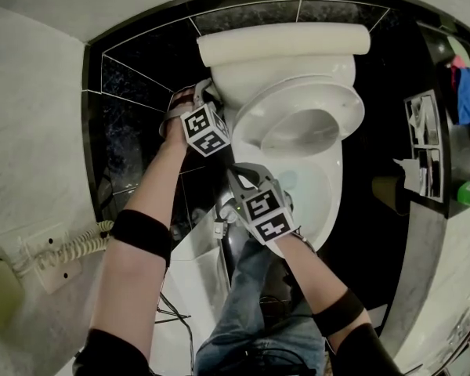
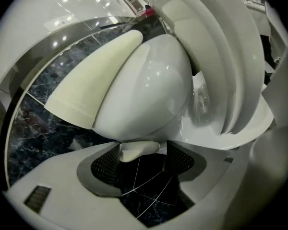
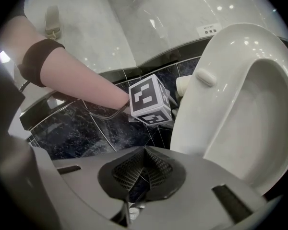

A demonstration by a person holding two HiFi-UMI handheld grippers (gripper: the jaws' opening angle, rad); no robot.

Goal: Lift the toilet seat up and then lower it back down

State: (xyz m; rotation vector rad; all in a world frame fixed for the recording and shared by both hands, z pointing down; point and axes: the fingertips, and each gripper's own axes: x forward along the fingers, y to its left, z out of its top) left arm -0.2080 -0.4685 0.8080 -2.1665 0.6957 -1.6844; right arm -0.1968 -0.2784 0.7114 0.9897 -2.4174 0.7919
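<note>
Head view shows the toilet seat [image 1: 329, 92] standing raised over the bowl [image 1: 323, 190], so lowering comes next. The left claw [image 2: 143, 159] gapes wide beside it, gripping nothing. The right claw [image 3: 144, 169] looks pinched closed and empty. One claw must take the rim and ease it down.

The left gripper [image 2: 143, 166] has its jaws wide apart, and the pads do not seem to press on anything. The right gripper [image 3: 143, 170] has its jaws shut tight, with nothing between them. Out ahead of the right jaws sits the left gripper's marker cube [image 3: 150, 101]. The bare left arm [image 3: 81, 83] reaches back from the cube. The left hand [image 1: 175, 122] grips behind its jaws. The right arm [image 1: 321, 276] is stretched forward too. Each forearm wears a black band [image 1: 141, 236].
</note>
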